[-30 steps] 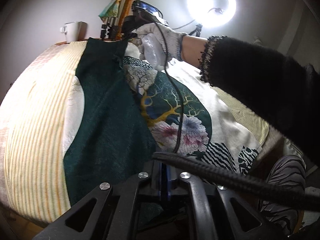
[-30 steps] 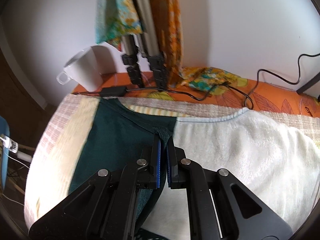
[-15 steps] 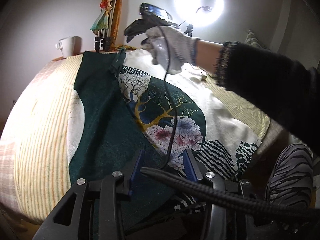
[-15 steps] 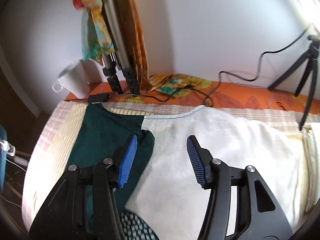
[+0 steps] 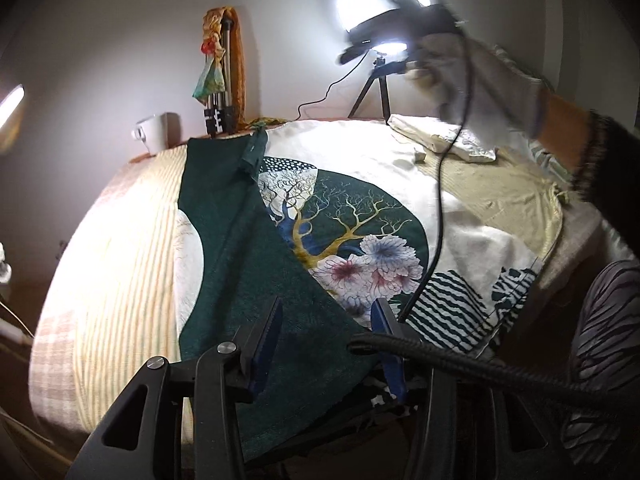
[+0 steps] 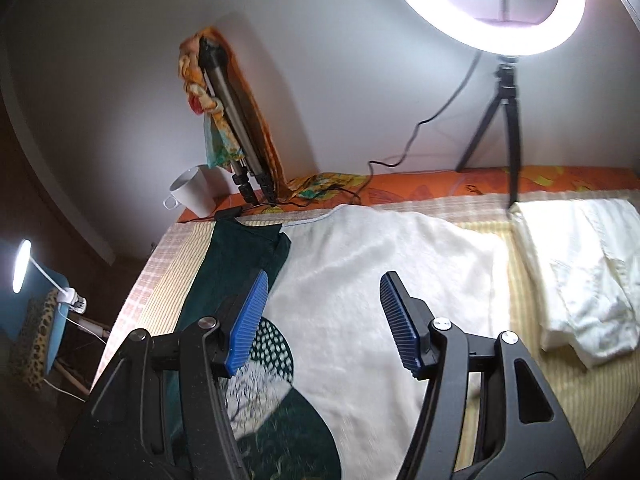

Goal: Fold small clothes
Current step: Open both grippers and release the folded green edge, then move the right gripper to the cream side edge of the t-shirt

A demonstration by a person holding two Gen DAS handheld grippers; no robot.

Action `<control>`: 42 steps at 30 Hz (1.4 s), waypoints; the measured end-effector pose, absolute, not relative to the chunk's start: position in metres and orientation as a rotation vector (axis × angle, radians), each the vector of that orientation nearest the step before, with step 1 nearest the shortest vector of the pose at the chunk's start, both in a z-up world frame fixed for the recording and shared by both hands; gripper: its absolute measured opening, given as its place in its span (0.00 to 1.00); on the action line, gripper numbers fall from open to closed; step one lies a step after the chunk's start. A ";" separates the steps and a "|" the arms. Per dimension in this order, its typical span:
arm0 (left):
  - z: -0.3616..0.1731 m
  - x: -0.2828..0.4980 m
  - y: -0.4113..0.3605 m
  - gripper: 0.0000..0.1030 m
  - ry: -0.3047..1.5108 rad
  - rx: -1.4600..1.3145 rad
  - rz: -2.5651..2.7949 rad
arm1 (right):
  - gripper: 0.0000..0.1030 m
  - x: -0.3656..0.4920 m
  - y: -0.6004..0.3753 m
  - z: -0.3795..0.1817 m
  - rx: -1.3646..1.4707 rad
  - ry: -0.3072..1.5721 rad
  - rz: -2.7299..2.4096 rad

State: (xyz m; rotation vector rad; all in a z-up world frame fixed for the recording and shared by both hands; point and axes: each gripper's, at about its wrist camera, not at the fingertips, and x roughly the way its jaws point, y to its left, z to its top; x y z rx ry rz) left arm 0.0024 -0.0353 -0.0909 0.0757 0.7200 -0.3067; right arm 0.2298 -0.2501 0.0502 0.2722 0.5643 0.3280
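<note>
A dark green cloth (image 5: 248, 264) lies folded lengthwise on the printed tree-and-flower towel (image 5: 352, 232), along its left side. It also shows in the right wrist view (image 6: 236, 264) beside the towel's white fleece (image 6: 380, 264). My left gripper (image 5: 326, 344) is open and empty just above the green cloth's near end. My right gripper (image 6: 320, 320) is open and empty, lifted above the towel; in the left wrist view it is a blur (image 5: 384, 28) held high in a gloved hand in front of the ring light.
A folded white garment (image 6: 580, 272) lies on the striped mat (image 6: 500, 280) at the right. A white mug (image 6: 192, 192), a folded tripod (image 6: 236, 120), cables and a ring light (image 6: 484, 4) on its stand line the far edge. A lamp (image 6: 20, 264) stands off the left side.
Both grippers were shut on the green cloth's corners one second ago; both opened and let go. The right gripper rose and swung right; the left pulled back slightly.
</note>
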 end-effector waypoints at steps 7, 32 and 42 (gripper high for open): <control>-0.084 -0.001 -0.041 0.51 0.688 0.053 -0.364 | 0.60 0.177 -0.315 0.041 0.378 0.524 0.310; -0.085 -0.036 -0.111 0.62 0.862 0.224 -0.957 | 0.60 0.147 -0.440 0.013 0.387 0.487 0.107; -0.101 -0.023 -0.164 0.50 0.625 0.432 -0.610 | 0.60 0.136 -0.483 0.017 0.527 0.446 0.160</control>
